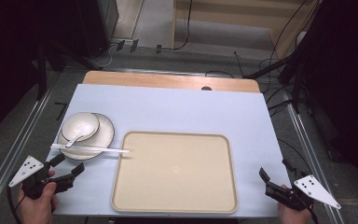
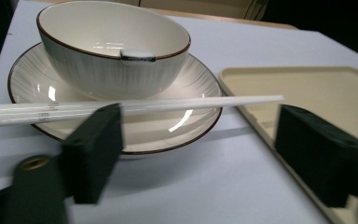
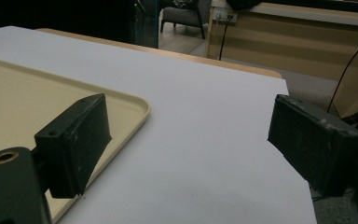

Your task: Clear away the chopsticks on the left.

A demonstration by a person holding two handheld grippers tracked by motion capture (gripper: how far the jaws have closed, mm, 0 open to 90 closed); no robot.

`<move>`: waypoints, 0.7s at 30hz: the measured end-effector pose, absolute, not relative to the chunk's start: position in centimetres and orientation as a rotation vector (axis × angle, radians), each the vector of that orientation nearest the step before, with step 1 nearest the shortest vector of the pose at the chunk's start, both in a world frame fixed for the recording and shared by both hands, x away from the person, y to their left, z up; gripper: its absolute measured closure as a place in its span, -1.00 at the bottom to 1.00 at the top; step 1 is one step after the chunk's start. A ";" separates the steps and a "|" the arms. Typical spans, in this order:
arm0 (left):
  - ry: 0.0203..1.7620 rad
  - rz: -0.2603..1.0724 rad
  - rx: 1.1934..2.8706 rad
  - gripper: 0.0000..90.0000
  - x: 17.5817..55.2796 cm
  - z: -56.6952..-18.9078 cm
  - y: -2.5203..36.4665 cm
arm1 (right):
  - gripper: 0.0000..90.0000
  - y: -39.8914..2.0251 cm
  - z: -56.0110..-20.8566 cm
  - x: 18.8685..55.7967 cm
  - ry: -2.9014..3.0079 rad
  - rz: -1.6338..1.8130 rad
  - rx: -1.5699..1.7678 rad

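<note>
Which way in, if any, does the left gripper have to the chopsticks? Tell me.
Probably a straight one: the left gripper sits just short of the chopsticks, which lie bare across the plate. Its jaws stand open, nothing between.

Glazed tableware, matt plastic, pale sheet

The bowl (image 2: 114,51) and plate (image 2: 168,126) look like glossy ceramic with faint ribbing and dark rims; the chopsticks (image 2: 130,106) are smooth white plastic; the tray (image 1: 175,170) is matt beige plastic; the table (image 1: 177,109) cover is smooth and matt.
</note>
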State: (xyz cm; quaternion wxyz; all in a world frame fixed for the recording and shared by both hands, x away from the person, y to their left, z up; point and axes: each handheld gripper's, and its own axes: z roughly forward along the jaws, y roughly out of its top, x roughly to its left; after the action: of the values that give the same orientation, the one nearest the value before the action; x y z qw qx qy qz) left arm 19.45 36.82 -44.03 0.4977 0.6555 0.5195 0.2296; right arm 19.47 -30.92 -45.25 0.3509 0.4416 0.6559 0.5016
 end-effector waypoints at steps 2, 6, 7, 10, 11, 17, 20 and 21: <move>1.262 0.557 1.597 -0.13 19.4 -43.8 36.6 | -0.71 -31.0 -45.3 19.5 1.696 1.306 1.148; 1.261 0.479 1.628 0.63 19.4 -43.9 36.3 | -0.71 -30.9 -45.4 19.6 1.708 1.304 1.152; 1.249 0.469 1.641 0.63 19.4 -43.8 36.0 | -0.71 -30.8 -45.4 19.6 1.709 1.305 1.150; 1.209 0.465 1.682 0.93 19.2 -43.3 35.2 | -0.71 -30.2 -45.2 19.7 1.719 1.303 1.119; 1.199 0.474 1.706 0.92 19.3 -43.0 34.5 | -0.71 -30.0 -45.1 19.7 1.722 1.300 1.113; 1.207 0.452 1.732 1.00 20.4 -42.5 33.0 | -0.71 -29.6 -45.0 19.4 1.731 1.289 1.104; 1.223 0.435 1.765 1.00 21.1 -42.4 32.4 | -0.71 -29.5 -45.0 19.2 1.730 1.289 1.101; 1.231 0.430 1.776 1.00 21.3 -42.4 32.2 | -0.71 -29.4 -45.0 19.2 1.735 1.289 1.103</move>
State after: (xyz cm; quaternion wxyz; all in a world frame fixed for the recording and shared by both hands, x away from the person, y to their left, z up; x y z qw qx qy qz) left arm 21.28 32.24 -42.42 0.4521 0.7191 0.4983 0.1740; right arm 19.16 -29.41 -45.01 0.3499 0.4260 0.6696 0.4977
